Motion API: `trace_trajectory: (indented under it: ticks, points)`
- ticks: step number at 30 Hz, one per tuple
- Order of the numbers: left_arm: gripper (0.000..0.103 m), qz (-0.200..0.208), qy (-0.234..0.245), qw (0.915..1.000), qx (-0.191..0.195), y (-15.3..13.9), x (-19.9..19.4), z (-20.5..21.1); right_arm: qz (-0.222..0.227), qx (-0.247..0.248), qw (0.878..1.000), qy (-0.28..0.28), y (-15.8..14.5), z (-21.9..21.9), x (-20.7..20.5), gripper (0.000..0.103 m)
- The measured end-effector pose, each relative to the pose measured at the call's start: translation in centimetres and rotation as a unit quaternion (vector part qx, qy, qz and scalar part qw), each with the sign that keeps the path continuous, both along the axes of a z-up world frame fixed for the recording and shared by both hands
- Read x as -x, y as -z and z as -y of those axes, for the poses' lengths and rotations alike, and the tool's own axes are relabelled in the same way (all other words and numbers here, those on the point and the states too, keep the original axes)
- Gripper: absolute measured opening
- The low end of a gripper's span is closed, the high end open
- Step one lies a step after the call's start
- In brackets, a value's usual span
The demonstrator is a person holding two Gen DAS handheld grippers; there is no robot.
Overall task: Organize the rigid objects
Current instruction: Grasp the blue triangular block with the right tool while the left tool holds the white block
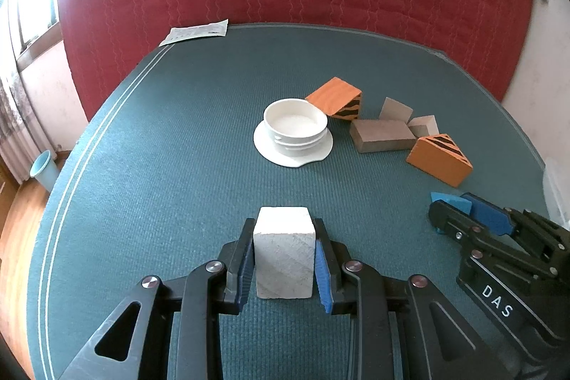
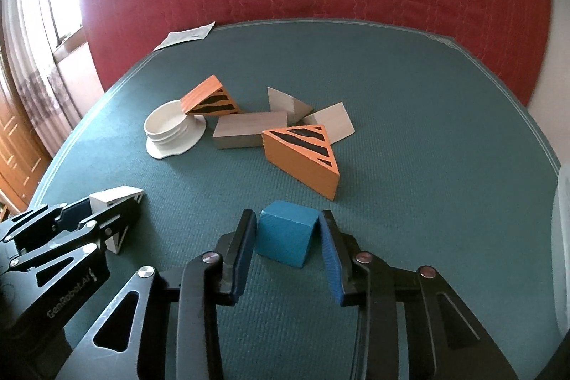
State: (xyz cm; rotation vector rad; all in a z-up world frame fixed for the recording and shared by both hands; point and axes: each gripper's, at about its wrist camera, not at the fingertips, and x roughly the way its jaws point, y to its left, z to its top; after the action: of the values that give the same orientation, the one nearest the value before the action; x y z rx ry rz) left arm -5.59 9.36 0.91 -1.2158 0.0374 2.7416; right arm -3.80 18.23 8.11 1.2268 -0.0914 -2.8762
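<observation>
My left gripper (image 1: 284, 230) is shut on a white block (image 1: 284, 251) that rests on the teal table mat (image 1: 160, 166). My right gripper (image 2: 288, 219) stands around a blue cube (image 2: 286, 237), its pads close to both sides with a small gap at the left; the cube sits on the mat. In the left wrist view the right gripper (image 1: 452, 205) shows at the right with the blue cube (image 1: 449, 200) between its fingers. In the right wrist view the left gripper (image 2: 107, 202) holds the white block (image 2: 114, 196) at the left.
A white bowl on a saucer (image 1: 295, 127) stands mid-table. Beside it lie two orange striped wedges (image 2: 302, 155) (image 2: 210, 98), a grey long block (image 2: 249, 129) and pale wedges (image 2: 327, 123). A paper sheet (image 1: 196, 31) lies at the far edge. A red quilt hangs behind.
</observation>
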Motion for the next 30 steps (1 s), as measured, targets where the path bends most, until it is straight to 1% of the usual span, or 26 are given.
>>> trace_trajectory:
  ticks: [10, 19, 30]
  points:
    - [0.031, -0.001, 0.001, 1.0, 0.002, -0.1, -0.1, 0.2, -0.007, 0.018, 1.0, 0.001, 0.0, -0.6, -1.5, 0.037]
    - [0.031, -0.005, 0.006, 0.9999, 0.007, -0.1, 0.1, 0.1, -0.02, 0.035, 0.999, 0.002, -0.7, -1.1, -3.4, 0.037]
    - [0.031, -0.013, 0.007, 0.9997, 0.019, -0.3, -0.1, -0.1, -0.033, 0.046, 0.998, 0.027, -1.4, -3.2, -5.5, 0.037]
